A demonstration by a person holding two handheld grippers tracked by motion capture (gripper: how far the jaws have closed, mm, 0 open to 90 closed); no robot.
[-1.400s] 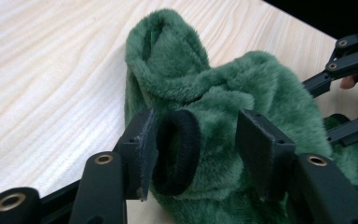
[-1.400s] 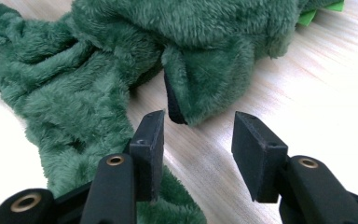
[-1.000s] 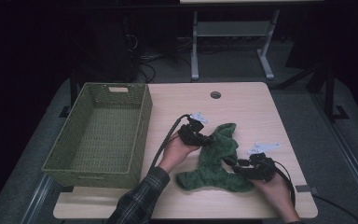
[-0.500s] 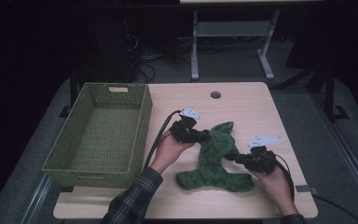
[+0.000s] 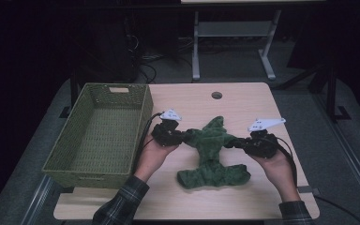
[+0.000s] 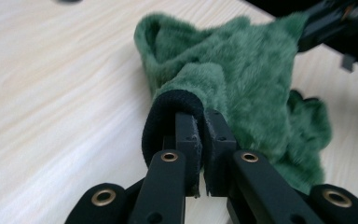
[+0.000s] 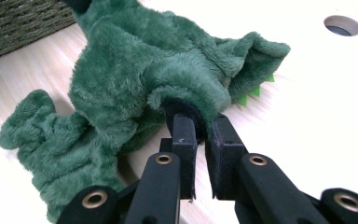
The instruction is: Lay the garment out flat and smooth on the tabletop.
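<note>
Just right of the woven basket (image 5: 98, 133), on the pale wooden table (image 5: 243, 101), the green plush garment (image 5: 211, 150) had gone from a bunched heap to a shape stretched sideways between the two hands. The left gripper (image 5: 180, 136) was pinching one black-edged cuff (image 6: 168, 112), on the garment's basket side, its jaws pressed together on the fabric. The right gripper (image 5: 236, 143), whose jaws had just been closing, now clamped the opposite cuff (image 7: 182, 105) on the side away from the basket. Both hands had risen and drawn apart since a second before, so the upper part hung taut while the lower end (image 5: 213, 176) still rested on the table. With both grips apparently secure, the garment looked ready to be lifted clear and carried toward the basket.
</note>
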